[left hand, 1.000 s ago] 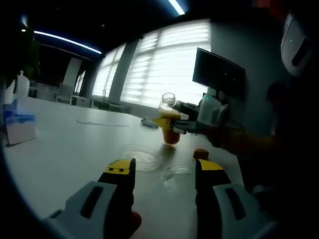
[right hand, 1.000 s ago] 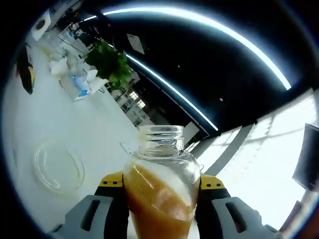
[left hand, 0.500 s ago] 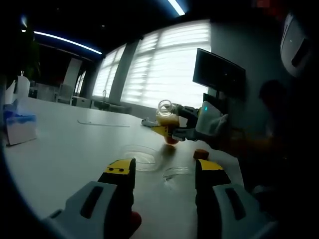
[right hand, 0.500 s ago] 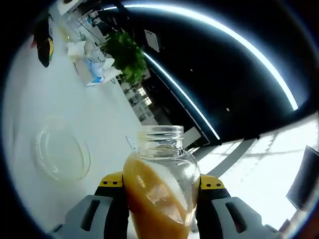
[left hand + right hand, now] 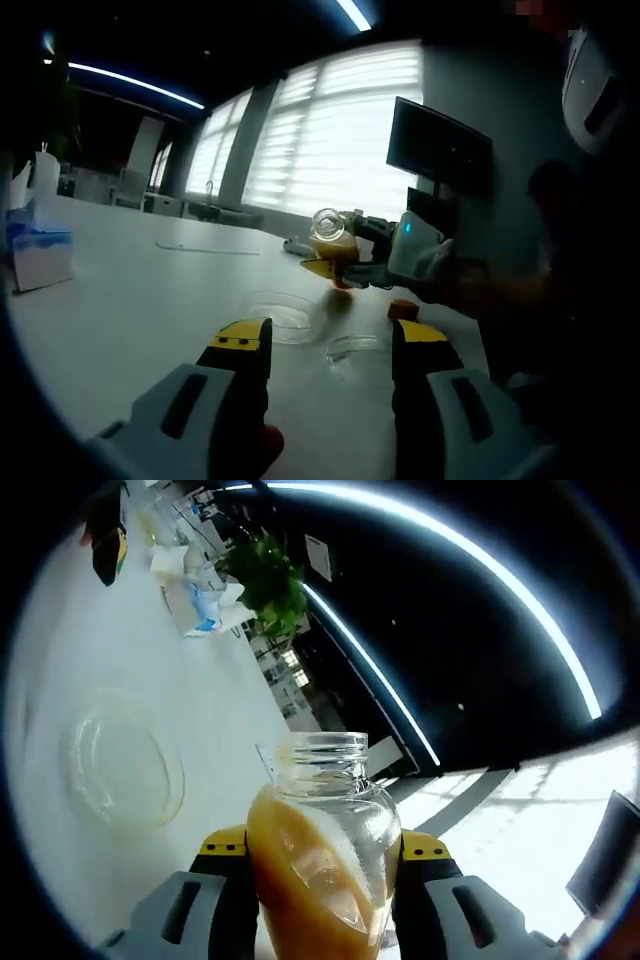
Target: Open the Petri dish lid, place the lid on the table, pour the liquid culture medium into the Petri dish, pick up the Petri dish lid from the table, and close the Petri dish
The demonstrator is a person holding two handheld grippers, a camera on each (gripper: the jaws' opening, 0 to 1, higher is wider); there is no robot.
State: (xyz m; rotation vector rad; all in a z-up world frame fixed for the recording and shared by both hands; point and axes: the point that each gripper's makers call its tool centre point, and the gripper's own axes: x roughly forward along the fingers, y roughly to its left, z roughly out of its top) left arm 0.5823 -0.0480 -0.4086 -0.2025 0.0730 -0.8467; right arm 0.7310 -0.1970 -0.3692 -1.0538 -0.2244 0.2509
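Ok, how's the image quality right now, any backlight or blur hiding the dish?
Left gripper view: the bright window backlights the scene, so the bottle and right gripper read dark; the Petri dish shows only as a faint outline. Right gripper view: the bottle is sharp, the dish is faint and stretched near the edge.

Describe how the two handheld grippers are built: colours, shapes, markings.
The left gripper has two chunky light-grey jaws, each with a dark slot, a black inner face and a yellow tip. The right gripper matches: grey jaws, yellow tips. In the left gripper view, the right gripper shows a pale body with a small lit teal spot and yellow tips.
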